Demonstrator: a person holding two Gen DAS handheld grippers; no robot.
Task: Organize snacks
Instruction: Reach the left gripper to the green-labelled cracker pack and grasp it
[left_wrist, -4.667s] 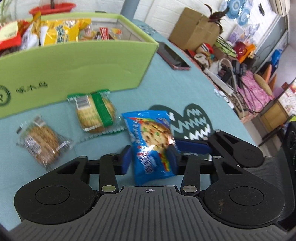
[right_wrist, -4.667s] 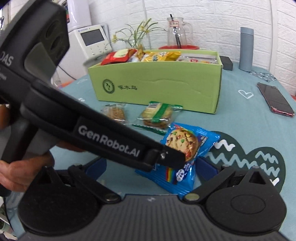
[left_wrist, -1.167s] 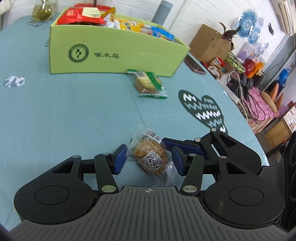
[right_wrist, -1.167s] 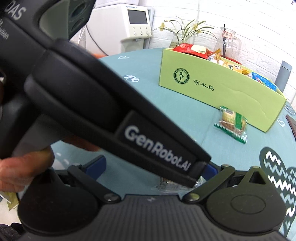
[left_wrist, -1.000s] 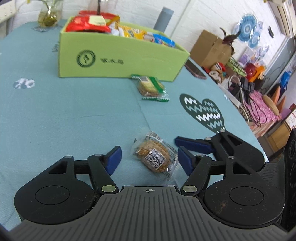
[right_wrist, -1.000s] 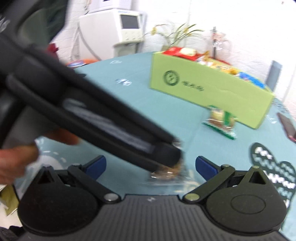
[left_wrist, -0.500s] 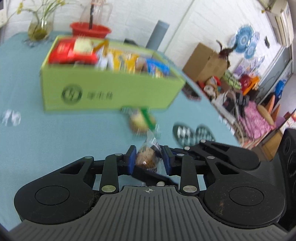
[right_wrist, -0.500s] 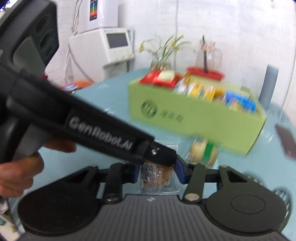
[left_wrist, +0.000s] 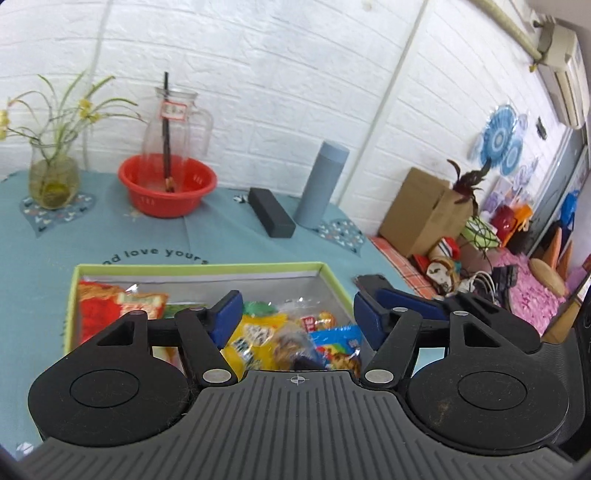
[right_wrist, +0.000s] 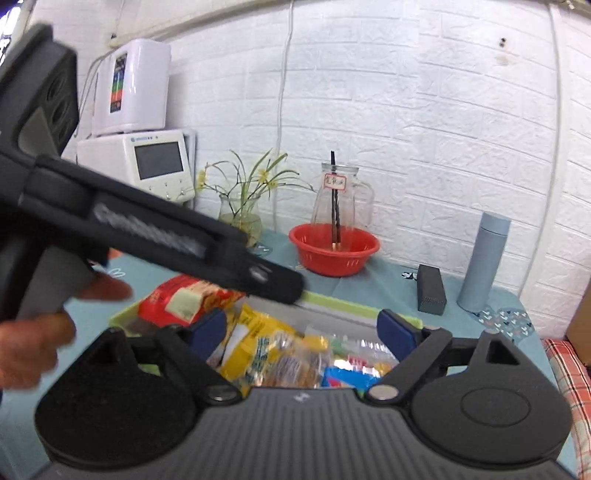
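The green snack box (left_wrist: 199, 266) lies below both grippers, filled with a red bag (left_wrist: 107, 306), a yellow packet (left_wrist: 255, 343), a blue cookie packet (left_wrist: 336, 339) and a clear-wrapped brown cake (left_wrist: 291, 341). My left gripper (left_wrist: 297, 317) is open over the box, with the brown cake lying loose between and below its fingers. My right gripper (right_wrist: 303, 332) is open above the same box (right_wrist: 332, 297), over the yellow packet (right_wrist: 258, 339) and the brown cake (right_wrist: 295, 365). The left gripper's body (right_wrist: 147, 229) crosses the right wrist view.
On the teal table behind the box stand a red basin (left_wrist: 167, 190) with a glass jug (left_wrist: 173, 125), a plant vase (left_wrist: 53, 177), a black case (left_wrist: 271, 216) and a grey-blue bottle (left_wrist: 321, 184). A phone (left_wrist: 373, 282) lies right of the box. Clutter fills the floor at right.
Both grippers rose and moved over the box. Both were shut on the brown cake half a second ago; both are now open and the cake lies in the box.
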